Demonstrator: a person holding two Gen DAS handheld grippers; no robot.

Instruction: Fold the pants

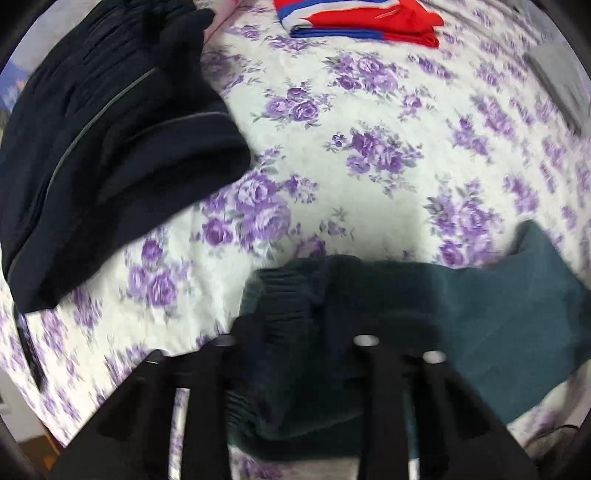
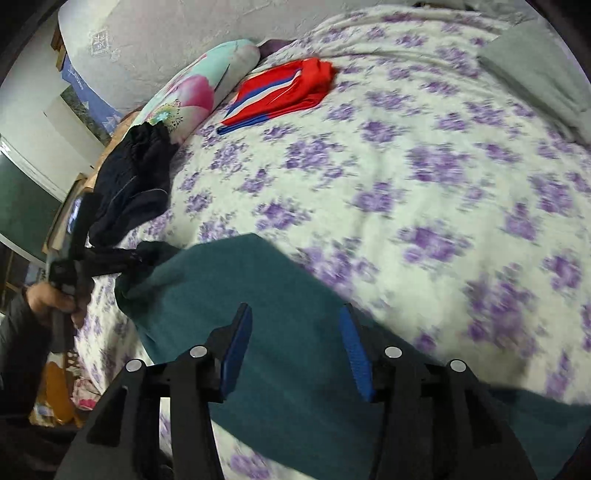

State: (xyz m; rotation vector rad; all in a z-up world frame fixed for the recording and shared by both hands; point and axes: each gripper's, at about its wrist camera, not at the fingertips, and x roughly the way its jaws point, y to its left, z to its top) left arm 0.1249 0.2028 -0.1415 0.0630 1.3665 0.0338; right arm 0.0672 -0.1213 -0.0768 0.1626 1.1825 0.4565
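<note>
Lying near teal pants (image 2: 280, 295): dark garment (image 1: 110, 147), red shorts (image 1: 354, 18).

on the bed (image 2: 424, 177) we see the pants (image 2: 280, 332) lying along the near edge, under our right gripper (image 2: 295, 354). our left gripper (image 1: 295, 369) sits over their waistband (image 1: 284, 295) at the left end. a dark garment (image 1: 110, 140) lies beyond, far left, beside the pillow (image 2: 195, 92). a folded garment (image 2: 280, 92) rests further back, right of the pillow. a cloth (image 2: 535, 70) lies far right.
</note>
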